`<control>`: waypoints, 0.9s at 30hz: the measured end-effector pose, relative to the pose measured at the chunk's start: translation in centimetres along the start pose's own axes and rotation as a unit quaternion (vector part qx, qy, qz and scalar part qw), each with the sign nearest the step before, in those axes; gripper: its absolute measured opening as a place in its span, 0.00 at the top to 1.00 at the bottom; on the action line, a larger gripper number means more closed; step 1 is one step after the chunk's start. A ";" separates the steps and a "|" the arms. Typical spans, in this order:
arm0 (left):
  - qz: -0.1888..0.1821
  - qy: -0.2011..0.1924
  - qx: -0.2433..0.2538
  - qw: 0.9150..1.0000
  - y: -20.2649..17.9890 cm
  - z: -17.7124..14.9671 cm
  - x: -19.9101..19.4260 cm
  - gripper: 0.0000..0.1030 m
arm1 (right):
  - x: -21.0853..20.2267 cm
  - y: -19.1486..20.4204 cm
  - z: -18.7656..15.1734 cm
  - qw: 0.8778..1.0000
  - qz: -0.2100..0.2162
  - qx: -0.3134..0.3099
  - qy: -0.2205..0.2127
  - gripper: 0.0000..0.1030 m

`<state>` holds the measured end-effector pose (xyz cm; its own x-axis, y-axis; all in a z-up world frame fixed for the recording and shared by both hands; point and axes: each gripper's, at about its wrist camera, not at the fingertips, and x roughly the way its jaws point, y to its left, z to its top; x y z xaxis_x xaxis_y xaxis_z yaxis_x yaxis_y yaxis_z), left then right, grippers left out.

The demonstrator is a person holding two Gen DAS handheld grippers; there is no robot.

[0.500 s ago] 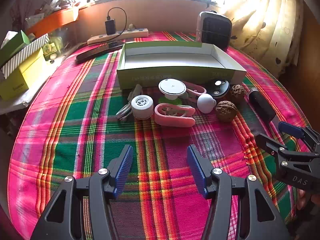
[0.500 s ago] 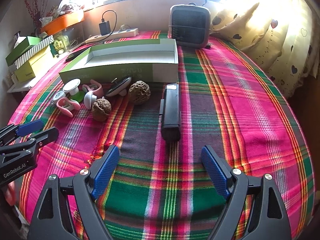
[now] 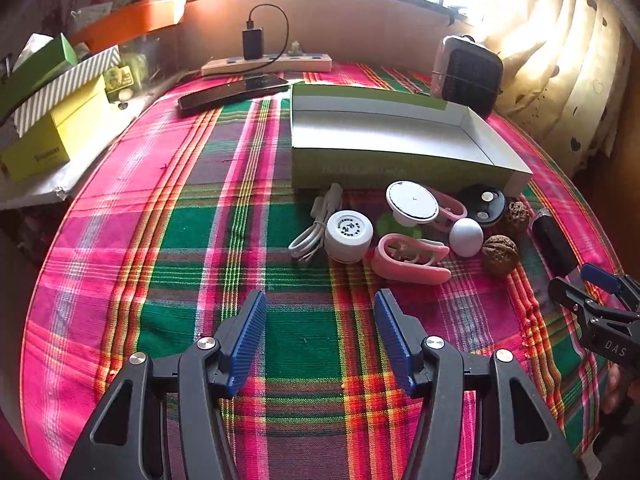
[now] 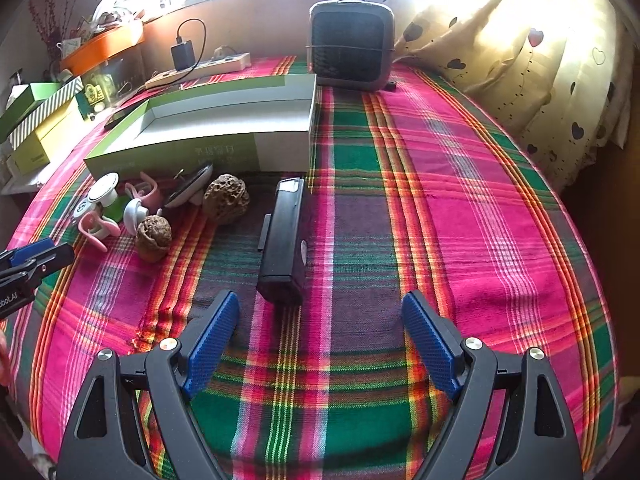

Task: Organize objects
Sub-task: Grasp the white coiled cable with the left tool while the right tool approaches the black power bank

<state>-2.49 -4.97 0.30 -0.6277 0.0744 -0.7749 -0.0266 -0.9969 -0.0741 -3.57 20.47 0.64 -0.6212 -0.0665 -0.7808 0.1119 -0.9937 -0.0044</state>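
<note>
The left tool [image 3: 320, 344] hangs above bare cloth with its ribbed blue pads spread and nothing between them. Ahead of it and slightly to the right lies the cluster to be sorted. Nearest is a pink clip [image 3: 410, 258] of soft curved loops, lying on its side. Left of it is a white round cap [image 3: 349, 236] with printed lettering, touching a coiled white cable [image 3: 316, 226]. Behind these are a flat white disc [image 3: 412, 202], a smooth white ball [image 3: 466, 237], a dark round puck [image 3: 484, 205] and two wrinkled brown walnuts [image 3: 500, 254]. They crowd the front wall of the open green box [image 3: 400, 168], a shallow cardboard tray with a pale, empty inside.

The right tool [image 4: 320, 324] is spread wide as well, holding nothing. Just beyond its pads lies a long black case [image 4: 284, 240], matte and rectangular, pointing toward the box's corner. Left of it sits a pitted, rough brown nut [image 4: 226, 198], then the rest of the pile.

Everything rests on a desk [image 4: 460, 200] covered with woven plaid cloth in pink, green and orange. At the far edge stand a small dark fan [image 4: 352, 46] with a slatted grille, a cream power strip [image 3: 268, 65] with a black charger [image 3: 253, 43] plugged in, and a dark phone [image 3: 234, 92]. Stacked cardboard boxes [image 3: 56, 120] sit beside the desk on the left, and a heart-print curtain [image 4: 540, 80] hangs on the right.
</note>
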 end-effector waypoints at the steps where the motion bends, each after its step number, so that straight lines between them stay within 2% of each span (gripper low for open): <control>1: -0.001 0.001 0.000 1.000 0.1 0.2 0.1 0.47 | 0.1 -0.1 0.1 1.000 0.001 -0.001 0.000 0.18; 6: 0.005 0.003 -0.009 1.000 1.0 1.2 0.8 0.47 | 0.7 -0.2 0.9 1.000 0.005 -0.005 0.011 0.18; 14: 0.035 0.006 0.014 0.999 1.7 2.4 2.0 0.47 | 1.3 -0.6 1.9 1.000 0.006 -0.007 0.014 0.18; 20: 0.036 0.010 0.017 0.999 2.8 2.7 2.1 0.47 | 1.6 -0.6 2.3 1.000 0.009 -0.009 0.014 0.20; 27: 0.028 0.013 0.037 0.999 2.3 3.6 2.8 0.47 | 2.0 -0.7 2.8 1.000 0.011 -0.011 0.012 0.24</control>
<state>-7.10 -7.10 0.23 -0.6091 0.0191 -0.7928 -0.0504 -0.9986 0.0146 -7.04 20.76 0.79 -0.5992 -0.0862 -0.7960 0.1430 -0.9897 -0.0004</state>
